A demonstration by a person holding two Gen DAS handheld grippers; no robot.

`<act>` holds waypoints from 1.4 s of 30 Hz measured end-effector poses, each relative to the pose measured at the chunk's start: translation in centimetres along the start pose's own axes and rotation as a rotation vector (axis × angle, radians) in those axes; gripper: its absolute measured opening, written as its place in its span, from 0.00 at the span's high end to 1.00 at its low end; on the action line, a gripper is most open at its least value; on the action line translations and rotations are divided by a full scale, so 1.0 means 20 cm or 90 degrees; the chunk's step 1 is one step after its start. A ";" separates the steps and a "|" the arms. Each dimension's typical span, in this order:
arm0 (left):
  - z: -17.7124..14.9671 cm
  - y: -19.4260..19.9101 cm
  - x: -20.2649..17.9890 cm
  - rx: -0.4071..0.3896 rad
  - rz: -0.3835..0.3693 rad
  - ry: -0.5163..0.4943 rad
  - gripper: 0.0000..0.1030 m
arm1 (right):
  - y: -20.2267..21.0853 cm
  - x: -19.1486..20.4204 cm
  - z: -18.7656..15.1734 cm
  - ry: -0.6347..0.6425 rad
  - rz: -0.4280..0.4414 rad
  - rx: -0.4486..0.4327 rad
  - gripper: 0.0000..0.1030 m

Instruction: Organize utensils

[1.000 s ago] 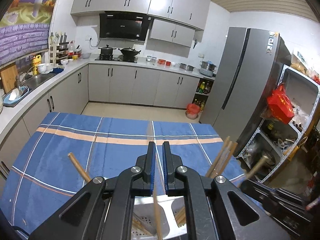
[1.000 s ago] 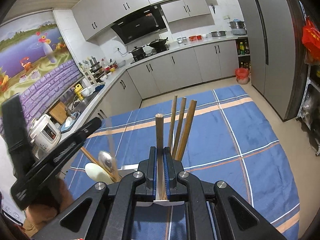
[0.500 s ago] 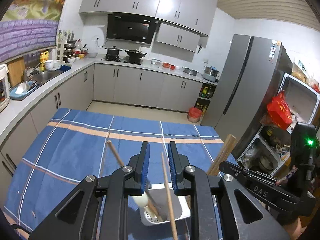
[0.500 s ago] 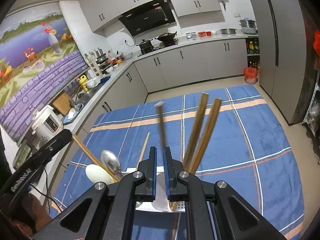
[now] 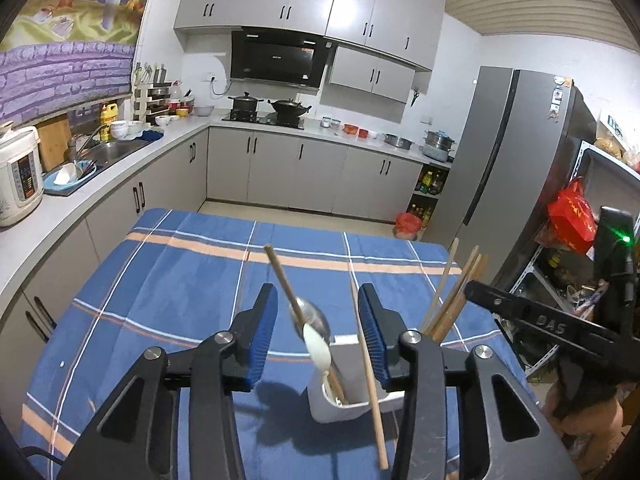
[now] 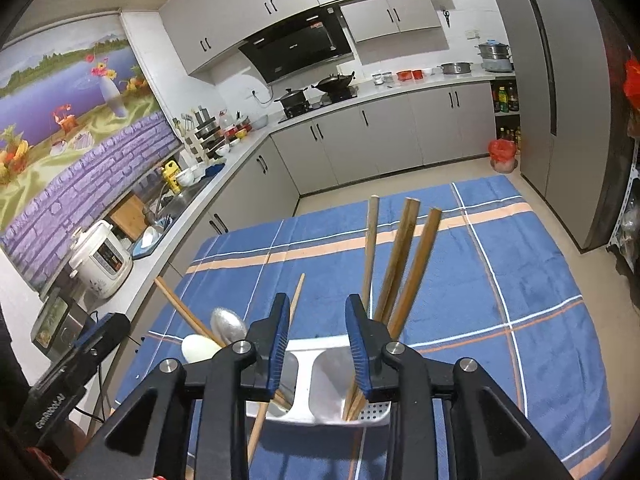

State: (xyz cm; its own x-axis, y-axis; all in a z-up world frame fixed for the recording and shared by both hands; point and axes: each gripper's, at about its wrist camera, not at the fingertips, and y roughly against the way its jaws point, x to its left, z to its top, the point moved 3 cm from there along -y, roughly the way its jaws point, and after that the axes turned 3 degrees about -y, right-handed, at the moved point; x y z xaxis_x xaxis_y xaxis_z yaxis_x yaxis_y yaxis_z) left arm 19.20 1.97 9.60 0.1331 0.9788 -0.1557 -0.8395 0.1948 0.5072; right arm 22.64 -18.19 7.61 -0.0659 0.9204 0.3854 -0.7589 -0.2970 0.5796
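Claws (image 5: 318, 332) opening, chopstick (image 5: 370, 372) seemingly loose between.

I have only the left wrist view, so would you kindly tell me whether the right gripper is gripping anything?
Observer: No. The right gripper is opening its jaws, and nothing is pressed between them.
Operator: Where do the tall chopsticks stand?
Observer: The tall chopsticks stand in the right compartment of the white holder, which has a divider.
Operator: And the spoons?
Observer: The metal spoon and the white spoon lean out of its left compartment.
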 end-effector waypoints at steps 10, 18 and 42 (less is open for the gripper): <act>-0.14 0.10 0.02 0.027 0.049 -0.016 0.49 | 0.20 -0.04 -0.24 -0.016 -0.022 0.002 0.59; -0.26 0.24 0.06 0.047 0.078 0.002 0.40 | 0.25 -0.02 -0.42 -0.039 0.004 0.050 0.58; -0.43 0.43 0.31 0.075 0.086 0.074 0.40 | 0.19 0.16 -0.81 -0.014 0.087 0.173 0.93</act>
State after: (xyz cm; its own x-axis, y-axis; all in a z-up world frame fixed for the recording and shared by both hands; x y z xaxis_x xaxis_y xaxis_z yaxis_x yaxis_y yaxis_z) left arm 8.28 9.28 5.82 -0.0442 0.9840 -0.1724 -0.7777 0.0744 0.6242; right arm 9.14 -12.27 -0.65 -0.1393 0.8624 0.4866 -0.5429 -0.4775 0.6909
